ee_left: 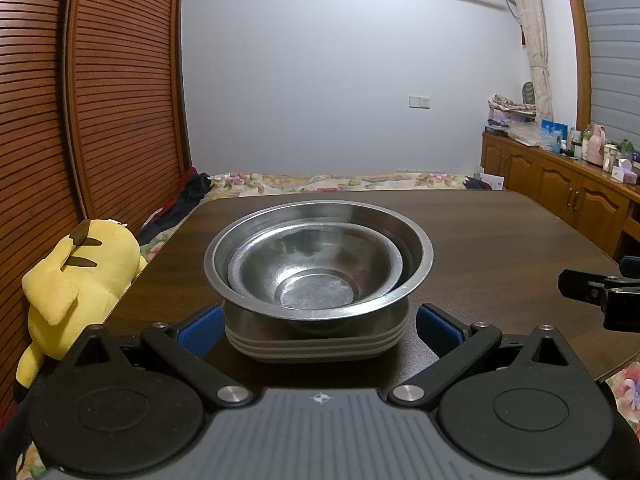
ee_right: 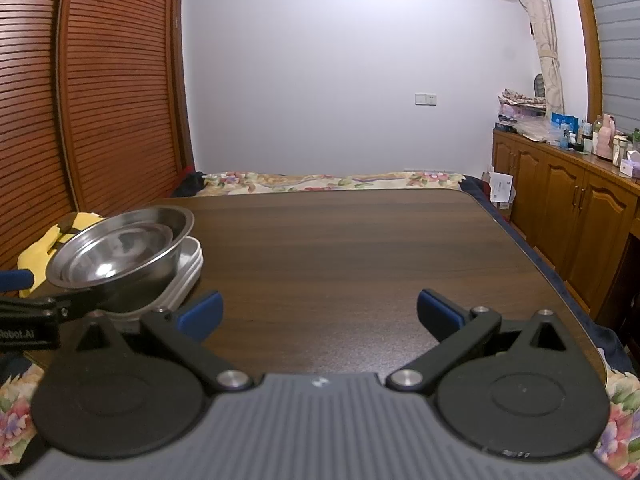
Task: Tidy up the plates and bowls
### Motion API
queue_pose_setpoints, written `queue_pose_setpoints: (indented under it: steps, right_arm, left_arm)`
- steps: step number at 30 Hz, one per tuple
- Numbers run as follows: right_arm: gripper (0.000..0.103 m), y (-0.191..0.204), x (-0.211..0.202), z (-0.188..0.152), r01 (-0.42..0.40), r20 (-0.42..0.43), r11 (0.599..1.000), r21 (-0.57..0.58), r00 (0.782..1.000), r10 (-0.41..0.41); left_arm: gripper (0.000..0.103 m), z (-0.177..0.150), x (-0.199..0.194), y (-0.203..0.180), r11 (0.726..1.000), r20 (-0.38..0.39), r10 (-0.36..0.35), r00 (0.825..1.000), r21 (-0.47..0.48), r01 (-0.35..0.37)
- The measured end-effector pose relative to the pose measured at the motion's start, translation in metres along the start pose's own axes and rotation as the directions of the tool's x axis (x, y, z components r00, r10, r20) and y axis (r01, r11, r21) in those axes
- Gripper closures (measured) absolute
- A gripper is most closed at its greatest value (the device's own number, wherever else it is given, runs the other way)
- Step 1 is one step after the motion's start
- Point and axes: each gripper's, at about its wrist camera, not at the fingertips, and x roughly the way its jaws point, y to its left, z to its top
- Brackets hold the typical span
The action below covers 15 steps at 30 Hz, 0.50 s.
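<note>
A large steel bowl [ee_left: 416,252] holds a smaller steel bowl [ee_left: 316,272] nested inside it. Both rest on a stack of grey-white plates [ee_left: 320,344] on the dark wooden table [ee_left: 480,232]. My left gripper [ee_left: 318,326] is open, its blue pads on either side of the stack's near edge without touching it. In the right wrist view the same bowls [ee_right: 120,252] and plates [ee_right: 188,268] sit at the far left. My right gripper [ee_right: 320,312] is open over bare table with nothing between its fingers.
A yellow plush toy [ee_left: 76,280] lies off the table's left edge. A bed with a floral cover [ee_left: 340,182] lies beyond the table. Wooden cabinets [ee_left: 560,188] with clutter run along the right wall. The right gripper's fingers [ee_left: 600,292] show at the left wrist view's right edge.
</note>
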Motion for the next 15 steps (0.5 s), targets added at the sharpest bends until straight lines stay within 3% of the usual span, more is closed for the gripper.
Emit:
queue_pose_setpoints:
  steps: [15]
  right_arm:
    - [0.000, -0.0001, -0.0001, 0.0019, 0.000, 0.004, 1.000, 0.004, 1.000, 0.000]
  left_arm:
    - [0.000, -0.0005, -0.0003, -0.0001, 1.000, -0.003, -0.002, 1.000, 0.001, 0.002]
